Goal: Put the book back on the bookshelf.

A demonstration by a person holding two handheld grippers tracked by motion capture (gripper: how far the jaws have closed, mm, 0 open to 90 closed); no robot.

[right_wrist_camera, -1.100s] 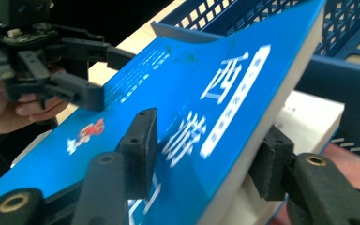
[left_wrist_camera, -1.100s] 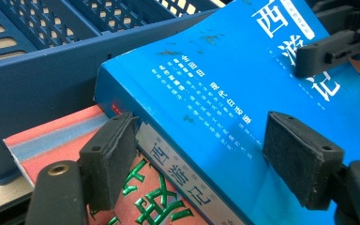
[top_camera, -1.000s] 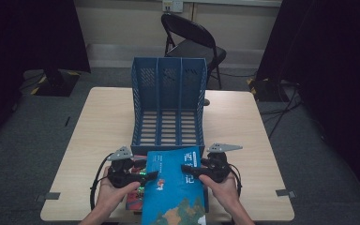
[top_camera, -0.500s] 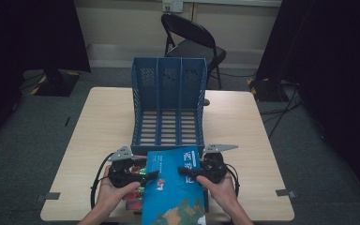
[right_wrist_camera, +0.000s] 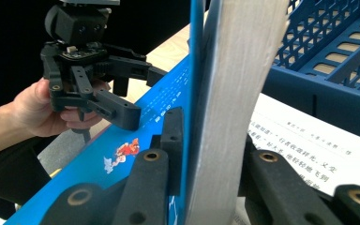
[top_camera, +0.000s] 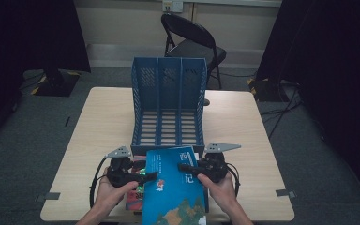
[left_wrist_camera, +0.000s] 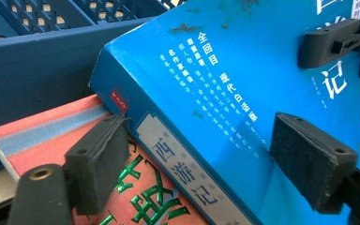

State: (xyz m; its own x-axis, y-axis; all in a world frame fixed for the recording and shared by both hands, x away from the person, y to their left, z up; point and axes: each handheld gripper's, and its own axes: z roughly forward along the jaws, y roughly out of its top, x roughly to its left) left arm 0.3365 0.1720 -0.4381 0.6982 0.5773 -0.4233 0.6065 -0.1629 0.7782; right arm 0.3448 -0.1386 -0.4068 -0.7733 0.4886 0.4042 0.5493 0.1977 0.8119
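The right gripper [top_camera: 183,166] has just been closing and is now clamping the right edge of the blue book [top_camera: 176,187], which is lying tilted on a red book [top_camera: 133,199] at the table's near edge, before the blue file rack [top_camera: 168,105]. The left gripper [top_camera: 153,175] has been opening; its jaws are standing released around the spine. I think the right one should be pinching deep before lifting.
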